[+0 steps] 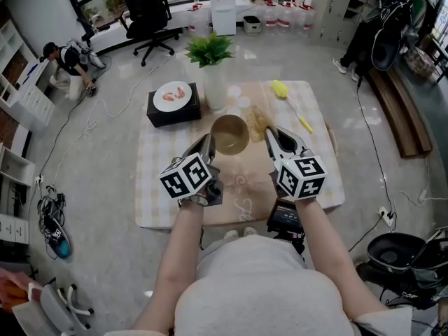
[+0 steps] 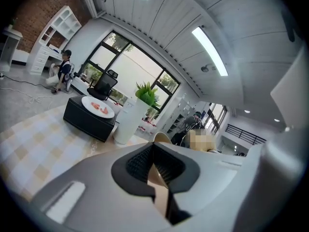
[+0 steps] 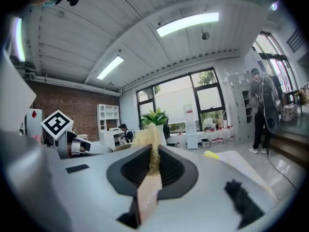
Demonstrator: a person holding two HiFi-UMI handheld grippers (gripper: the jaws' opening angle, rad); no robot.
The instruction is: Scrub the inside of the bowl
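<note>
Left gripper clamps the bowl by its rim; right gripper pinches a fibrous scrubber (just outside the bowl), which likely goes inside next.

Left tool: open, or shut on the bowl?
Shut on the bowl. In the left gripper view, the left tool has its pads pressed together on the bowl's thin rim.

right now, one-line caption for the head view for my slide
Left gripper clamps the rim of a tan bowl while the right gripper holds a fibrous scrubber beside it.
</note>
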